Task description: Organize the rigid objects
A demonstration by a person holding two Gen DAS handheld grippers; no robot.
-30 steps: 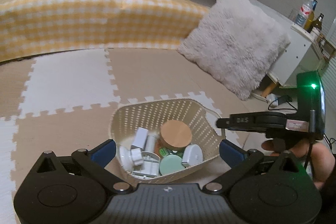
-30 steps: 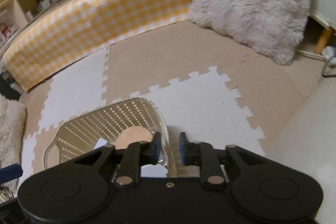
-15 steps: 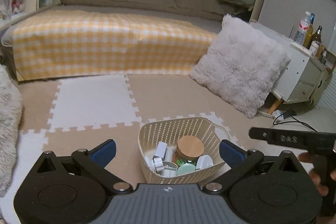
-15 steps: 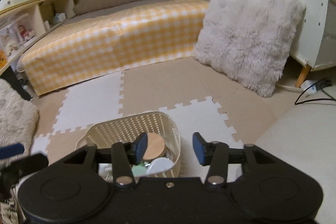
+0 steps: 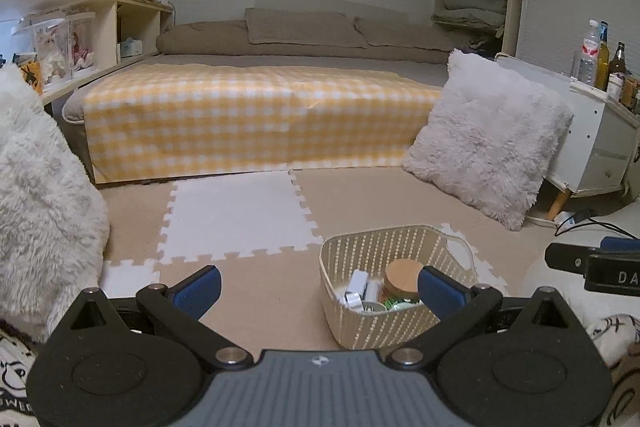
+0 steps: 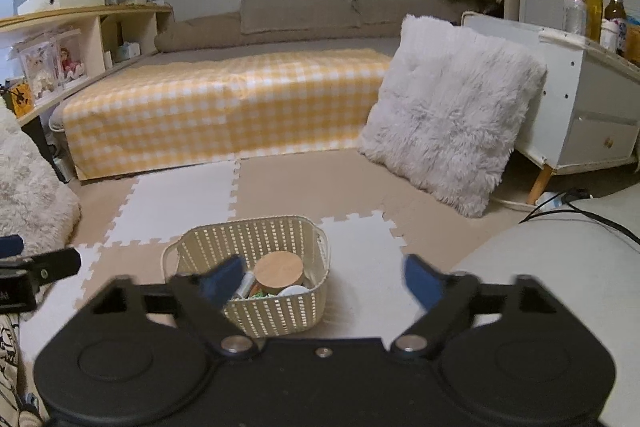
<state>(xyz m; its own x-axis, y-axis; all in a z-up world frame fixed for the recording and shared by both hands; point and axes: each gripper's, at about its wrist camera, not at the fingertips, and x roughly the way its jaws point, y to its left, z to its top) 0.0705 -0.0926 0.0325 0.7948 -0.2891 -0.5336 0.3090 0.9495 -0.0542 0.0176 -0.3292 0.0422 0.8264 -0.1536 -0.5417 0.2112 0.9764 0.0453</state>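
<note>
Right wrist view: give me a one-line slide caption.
Right tongs opening with nothing between them, above a cream basket of small items, wooden-lidded jar on top, on the foam floor mat.

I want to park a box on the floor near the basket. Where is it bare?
Bare: the white mat tile between basket and yellow checked bed, and the tan tile beside the fluffy cushion. The basket itself is crowded, round wooden lid on top.

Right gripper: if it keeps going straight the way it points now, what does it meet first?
Probably the cream basket or the foam mat beside it; depth is unclear. The right gripper is opening, with nothing between its jaws.
</note>
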